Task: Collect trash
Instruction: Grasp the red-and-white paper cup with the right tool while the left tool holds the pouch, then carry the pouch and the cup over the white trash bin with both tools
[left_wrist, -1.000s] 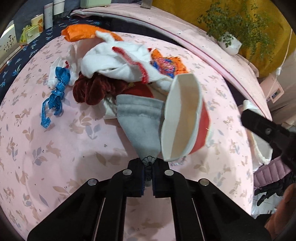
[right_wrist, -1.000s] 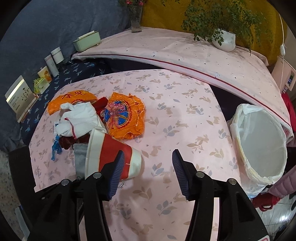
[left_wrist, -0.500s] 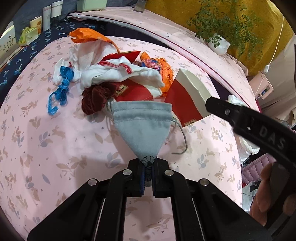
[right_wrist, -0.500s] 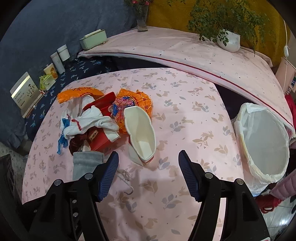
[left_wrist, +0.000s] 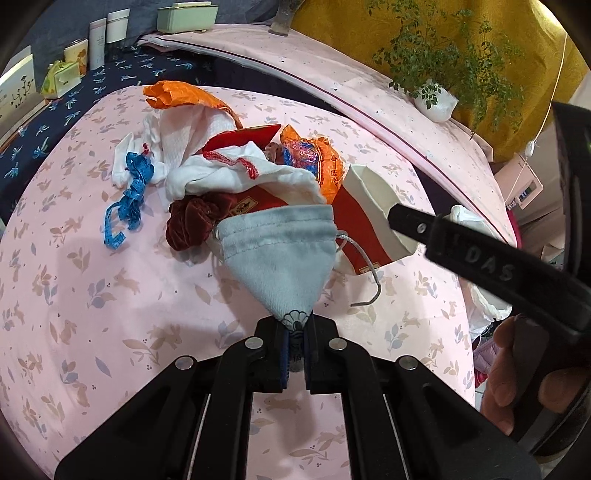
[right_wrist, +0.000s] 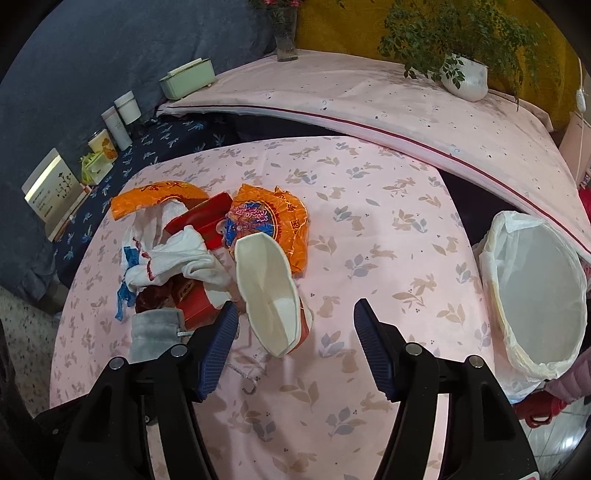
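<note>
Near the table's middle, beside the trash pile, the left gripper (left_wrist: 295, 345) pinches the grey drawstring pouch (left_wrist: 280, 254) by its corner. The right gripper (right_wrist: 291, 332), jaws closing, straddles the red-and-white paper bag (right_wrist: 271, 295) without touching; centre it, then squeeze gently.

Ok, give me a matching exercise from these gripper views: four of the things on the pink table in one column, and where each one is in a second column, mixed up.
Things:
1. grey velvet drawstring pouch
2. red and white paper box
3. blue ribbon
4. white-lined trash bin

Places:
A. beside the table's edge
B. pinched in the left hand-held gripper
C. loose on the cloth at the pile's outer side
D. lying in front of the right hand-held gripper, whose jaws are closing, not yet touching it

Pairs: 1-B, 2-D, 3-C, 4-A
</note>
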